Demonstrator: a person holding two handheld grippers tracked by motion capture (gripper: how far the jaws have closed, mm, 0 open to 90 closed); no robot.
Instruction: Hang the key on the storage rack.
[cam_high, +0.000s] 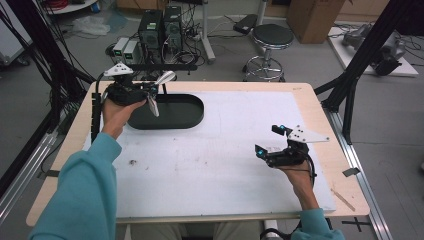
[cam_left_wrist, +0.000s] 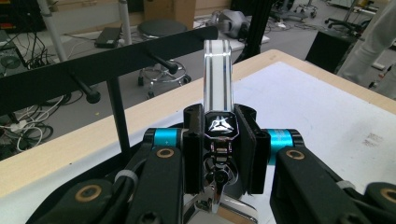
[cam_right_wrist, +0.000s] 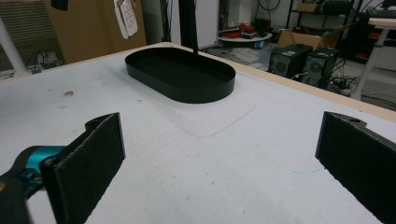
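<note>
Left gripper (cam_high: 150, 95) is clamped on a shiny metal tool (cam_high: 159, 90), a chrome handle with black stripes that looks like a can opener, though I can't be sure. From the high view it hangs at about ten o'clock on the table (cam_high: 60, 150), over the near-left rim of the black oval tray (cam_high: 192, 112). One chrome arm of the tool points up toward one o'clock, another hangs down toward six, over the tray's edge. In the left gripper view the jaws press against both sides of the tool's (cam_left_wrist: 218, 93) dark hinge block, and its striped handle stands straight up at twelve. Behind it runs a black rack bar (cam_left_wrist: 107, 67) with pegs, on a thin post.

Right gripper (cam_high: 272, 140) sits at about four o'clock on the white mat (cam_high: 225, 165), well apart from the tray, with its jaws wide apart and nothing between them. In its own view the tray (cam_right_wrist: 187, 91) lies ahead at eleven o'clock, with bare mat (cam_right_wrist: 210, 177) under the two pads (cam_right_wrist: 98, 158).

A teal sleeve (cam_high: 85, 190) covers the left forearm.
</note>
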